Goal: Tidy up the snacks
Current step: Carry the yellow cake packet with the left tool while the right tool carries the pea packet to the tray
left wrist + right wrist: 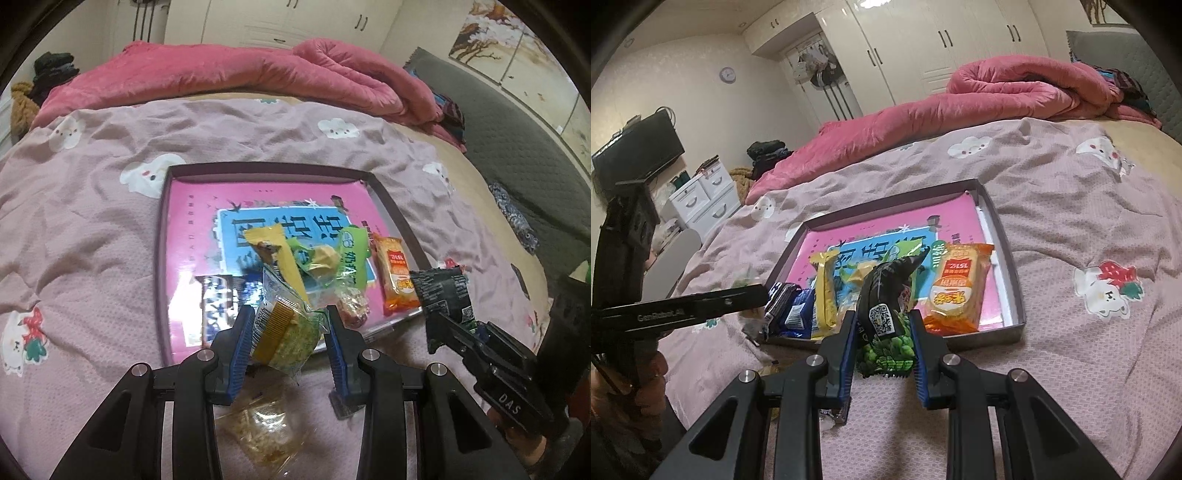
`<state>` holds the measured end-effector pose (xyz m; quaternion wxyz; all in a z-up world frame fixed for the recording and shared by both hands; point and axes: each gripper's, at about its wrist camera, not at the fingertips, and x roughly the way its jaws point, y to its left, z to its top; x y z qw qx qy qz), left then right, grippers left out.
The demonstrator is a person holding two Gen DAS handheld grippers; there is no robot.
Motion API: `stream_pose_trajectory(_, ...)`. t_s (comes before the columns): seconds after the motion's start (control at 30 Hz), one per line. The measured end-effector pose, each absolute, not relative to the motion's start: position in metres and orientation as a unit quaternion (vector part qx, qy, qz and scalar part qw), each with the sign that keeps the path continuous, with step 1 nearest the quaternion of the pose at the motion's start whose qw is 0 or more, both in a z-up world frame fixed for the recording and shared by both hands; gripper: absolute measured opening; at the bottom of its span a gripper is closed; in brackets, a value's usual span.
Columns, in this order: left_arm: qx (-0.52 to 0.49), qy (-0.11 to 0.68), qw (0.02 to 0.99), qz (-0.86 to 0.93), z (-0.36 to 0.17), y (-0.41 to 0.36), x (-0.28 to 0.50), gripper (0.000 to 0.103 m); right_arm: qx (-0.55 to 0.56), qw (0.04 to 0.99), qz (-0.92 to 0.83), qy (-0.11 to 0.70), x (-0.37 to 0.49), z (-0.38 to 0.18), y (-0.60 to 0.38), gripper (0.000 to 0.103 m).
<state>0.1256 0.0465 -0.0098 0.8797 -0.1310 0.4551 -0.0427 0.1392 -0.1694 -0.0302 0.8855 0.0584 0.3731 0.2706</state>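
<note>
The left claw point(291, 325) pinched a clear-wrapped green-and-yellow cake point(286, 334) between its blue pads, held above the near edge of the shallow box point(391, 201) on the bed point(92, 206). The right claw point(882, 339) was pressed together on a black-and-green pea packet point(886, 314), just near of the box's near wall. An orange snack packet point(955, 288) and a yellow bar point(824, 291) lay inside the box.

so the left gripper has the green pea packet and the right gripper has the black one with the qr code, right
Not quite. The left gripper holds a clear-wrapped cake packet with a yellow tray, not peas, as the left wrist view shows. The right gripper does hold the black packet with the QR code.
</note>
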Motion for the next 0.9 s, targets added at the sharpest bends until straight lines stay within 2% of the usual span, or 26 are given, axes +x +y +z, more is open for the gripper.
stream_pose_trajectory(0.9,-0.118,0.474,0.872,-0.035,-0.035,0.031,0.160,0.039,0.024,0.873,0.281,0.398,0.175,-0.061,-0.124,0.027)
